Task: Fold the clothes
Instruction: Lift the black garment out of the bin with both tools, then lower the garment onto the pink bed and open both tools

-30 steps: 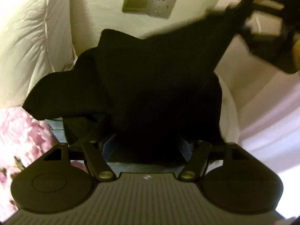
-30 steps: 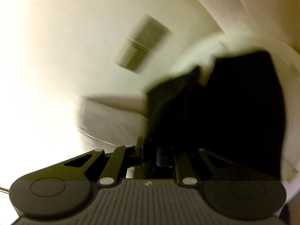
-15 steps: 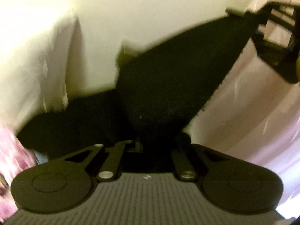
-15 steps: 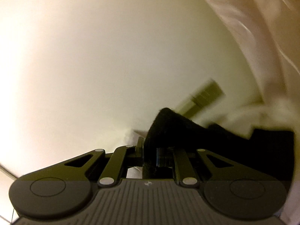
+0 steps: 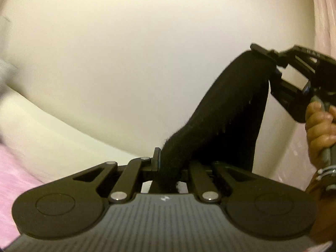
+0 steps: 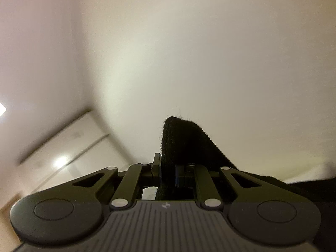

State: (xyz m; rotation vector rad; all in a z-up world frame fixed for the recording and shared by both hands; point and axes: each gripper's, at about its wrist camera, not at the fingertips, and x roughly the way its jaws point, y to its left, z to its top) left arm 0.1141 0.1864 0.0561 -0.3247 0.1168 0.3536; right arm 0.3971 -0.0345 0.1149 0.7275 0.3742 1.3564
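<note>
A black knit garment [image 5: 226,113] hangs stretched in the air between both grippers. My left gripper [image 5: 168,163] is shut on one end of it. In the left wrist view the cloth runs up and right to my right gripper [image 5: 271,67], which is shut on the other end, with the hand [image 5: 321,126] on its handle. In the right wrist view my right gripper [image 6: 168,168] pinches a black fold [image 6: 184,140] that sticks up above the fingers. The rest of the garment is hidden below the gripper bodies.
Both cameras look up at a plain cream wall [image 5: 147,52] and ceiling [image 6: 189,52]. A pink curtain [image 5: 323,21] is at the right edge, pink floral bedding [image 5: 12,178] at lower left. A white panel with a light glare [image 6: 63,157] is at left.
Both grippers have lifted and tilted upward with the garment. The bed, pillow and wall socket have dropped out of view, and the cloth is now pulled into a narrower band.
</note>
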